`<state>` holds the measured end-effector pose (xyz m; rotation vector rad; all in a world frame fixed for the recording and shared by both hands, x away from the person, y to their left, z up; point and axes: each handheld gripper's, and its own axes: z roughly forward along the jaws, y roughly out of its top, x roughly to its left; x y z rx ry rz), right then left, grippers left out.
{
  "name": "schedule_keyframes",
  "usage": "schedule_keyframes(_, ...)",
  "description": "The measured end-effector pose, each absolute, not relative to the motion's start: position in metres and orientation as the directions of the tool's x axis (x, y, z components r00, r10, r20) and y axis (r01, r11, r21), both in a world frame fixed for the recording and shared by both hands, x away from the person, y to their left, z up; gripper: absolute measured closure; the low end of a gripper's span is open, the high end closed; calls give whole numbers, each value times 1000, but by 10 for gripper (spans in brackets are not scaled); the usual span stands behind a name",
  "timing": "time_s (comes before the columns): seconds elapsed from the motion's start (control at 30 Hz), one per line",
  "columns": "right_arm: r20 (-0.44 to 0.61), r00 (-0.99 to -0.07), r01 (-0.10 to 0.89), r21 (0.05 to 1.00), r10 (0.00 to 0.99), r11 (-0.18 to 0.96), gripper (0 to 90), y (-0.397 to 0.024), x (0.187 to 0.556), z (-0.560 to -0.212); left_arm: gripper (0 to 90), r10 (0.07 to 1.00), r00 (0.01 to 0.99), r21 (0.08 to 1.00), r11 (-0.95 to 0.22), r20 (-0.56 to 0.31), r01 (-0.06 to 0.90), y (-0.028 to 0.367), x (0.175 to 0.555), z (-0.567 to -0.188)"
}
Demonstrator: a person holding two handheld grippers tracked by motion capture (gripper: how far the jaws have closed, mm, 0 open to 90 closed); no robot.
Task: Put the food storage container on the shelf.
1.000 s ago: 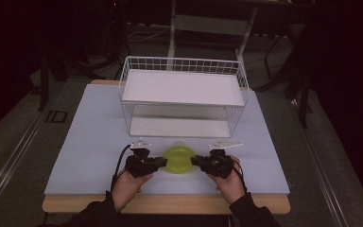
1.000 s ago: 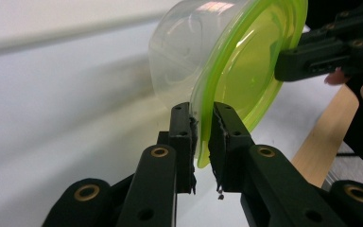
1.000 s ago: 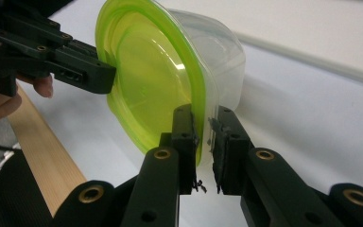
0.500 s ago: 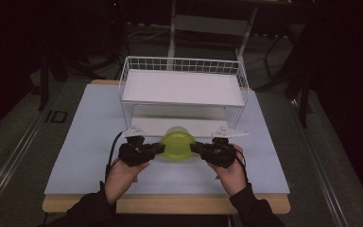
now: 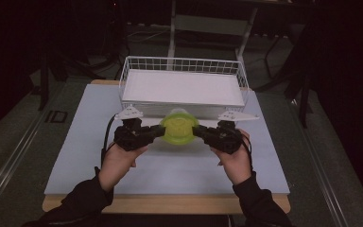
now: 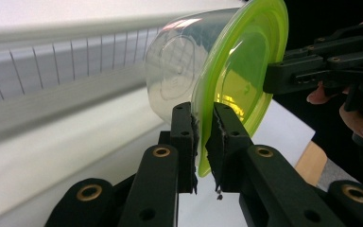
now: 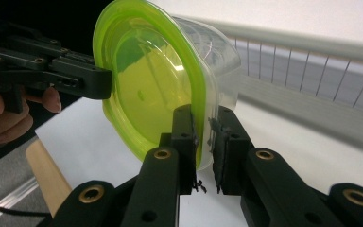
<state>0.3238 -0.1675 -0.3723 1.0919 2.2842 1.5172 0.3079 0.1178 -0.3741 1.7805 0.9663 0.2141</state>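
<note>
Two hand-held grippers clamped on one clear plastic container (image 5: 179, 126) with a lime-green lid (image 6: 238, 80), held in the air between them above the pale blue table mat (image 5: 75, 142). Left gripper (image 5: 157, 134) pinched together on the lid's rim at the container's left side, seen in the left gripper view as two black jaws closed on the green edge with the clear tub just beyond them. Right gripper (image 5: 197, 132) likewise pressed shut on the rim at the opposite, right side, pads on either face of the lid's edge in the right gripper view. Container tipped on its side, lid facing back toward the person and clear bottom pointed away toward the white wire basket (image 5: 137, 66). Basket set on the far half of the mat, just behind the container, a flat white tray (image 5: 184, 87) inside it. Left hand (image 5: 118, 161) and right hand (image 5: 234, 161) wrapped around the gripper handles, dark sleeves entering from the near edge of the wooden table (image 5: 170, 204).
</note>
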Motion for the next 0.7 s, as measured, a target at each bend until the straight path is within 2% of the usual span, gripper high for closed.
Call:
schedule_keyframes(0.43,257,-686,472,869,681,148,802,-170,346,-328,809,691,668,889,-79,-278,452,116,328,-333)
schedule_keyframes(0.7,270,-673,484,865,689,134,800,-169,363,-311,806,694,657,891,-50,-295,452,116,344,-322)
